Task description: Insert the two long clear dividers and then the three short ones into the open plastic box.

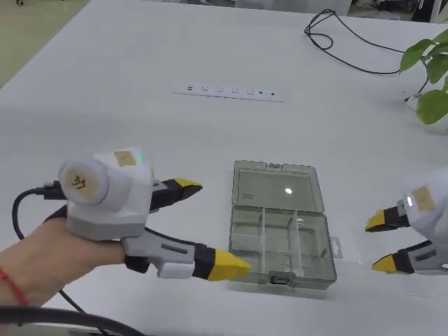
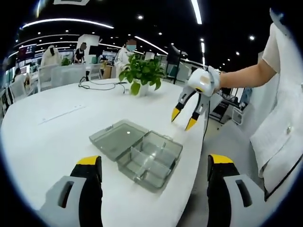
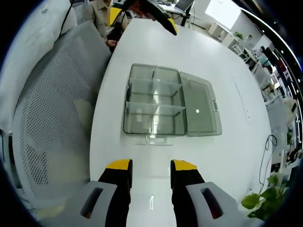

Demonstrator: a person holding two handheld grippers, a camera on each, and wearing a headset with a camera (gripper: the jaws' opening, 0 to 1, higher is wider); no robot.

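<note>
1. White worktop [image 1: 105,84] carries everything in the head view. The plastic box [image 1: 280,262] lies open near the near edge, its long axis running left to right along that edge. Its lid [image 1: 276,187] is flat on the worktop, folded back toward the far edge. Clear dividers [image 1: 264,234] stand in the base and split it into compartments. A loose clear piece [image 1: 340,249] lies just beside the box's right end. The left gripper [image 1: 210,225], held in a hand, hovers left of the box with its jaws spread wide and empty. The right gripper [image 1: 380,243] hovers to the right of the box, jaws moderately apart and empty. A power strip [image 1: 231,92] lies toward the far edge, and a plant [image 1: 430,77] stands at the far right.

2. In the left gripper view, this gripper's own jaws rise far apart with nothing between them. The box lies ahead with its lid to the left. The right gripper hangs beyond it, tips pointing down at the worktop.

3. In the right gripper view, this gripper's own jaws stand a narrow gap apart and empty, pointing at the box's short end. The clear piece lies between them and the box. A mesh chair [image 3: 52,118] stands off the worktop's edge.
</note>
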